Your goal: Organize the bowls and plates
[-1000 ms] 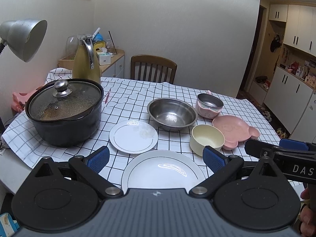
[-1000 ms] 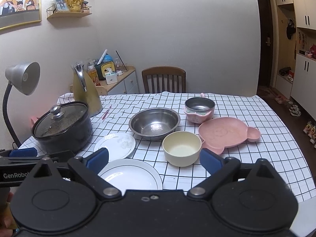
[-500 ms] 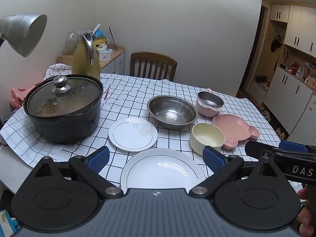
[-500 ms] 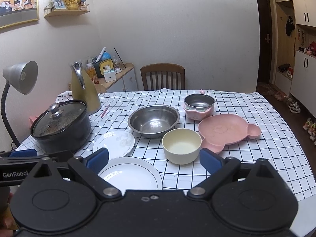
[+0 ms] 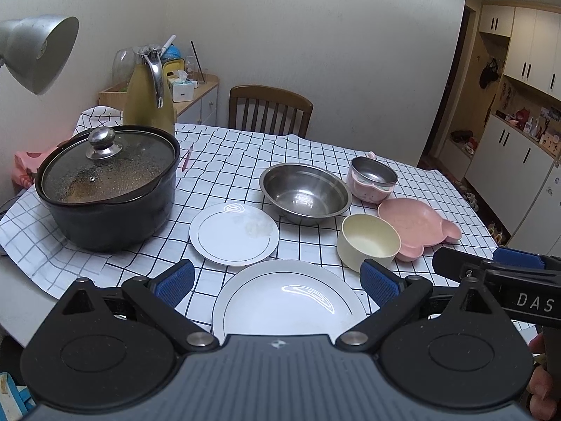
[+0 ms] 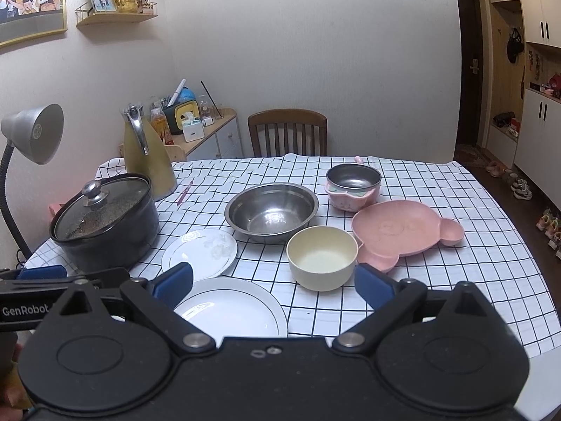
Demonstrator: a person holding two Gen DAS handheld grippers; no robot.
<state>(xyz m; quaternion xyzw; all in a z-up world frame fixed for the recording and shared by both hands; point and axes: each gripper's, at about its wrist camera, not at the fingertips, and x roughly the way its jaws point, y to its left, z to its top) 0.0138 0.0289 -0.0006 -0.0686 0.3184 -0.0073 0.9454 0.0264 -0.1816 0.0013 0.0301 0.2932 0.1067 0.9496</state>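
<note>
On the checked tablecloth lie a large white plate [image 5: 287, 298] [image 6: 231, 308] at the near edge, a small white plate [image 5: 234, 233] [image 6: 200, 251], a steel bowl [image 5: 305, 193] [image 6: 271, 210], a cream bowl [image 5: 368, 242] [image 6: 320, 256], a pink bear-shaped plate [image 5: 417, 222] [image 6: 403, 233] and a small steel bowl in a pink holder [image 5: 373, 177] [image 6: 352, 186]. My left gripper [image 5: 277, 279] is open and empty above the large plate. My right gripper [image 6: 273, 282] is open and empty, between the large plate and the cream bowl.
A black lidded pot [image 5: 105, 186] [image 6: 105, 221] stands at the left, a gold thermos jug [image 5: 149, 98] [image 6: 147, 151] behind it. A desk lamp [image 5: 35, 49] overhangs the left edge. A wooden chair [image 5: 270, 110] stands at the far side.
Both grippers have drifted slightly, the views shifting a little. Nothing on the table has moved and both grippers stay open.
</note>
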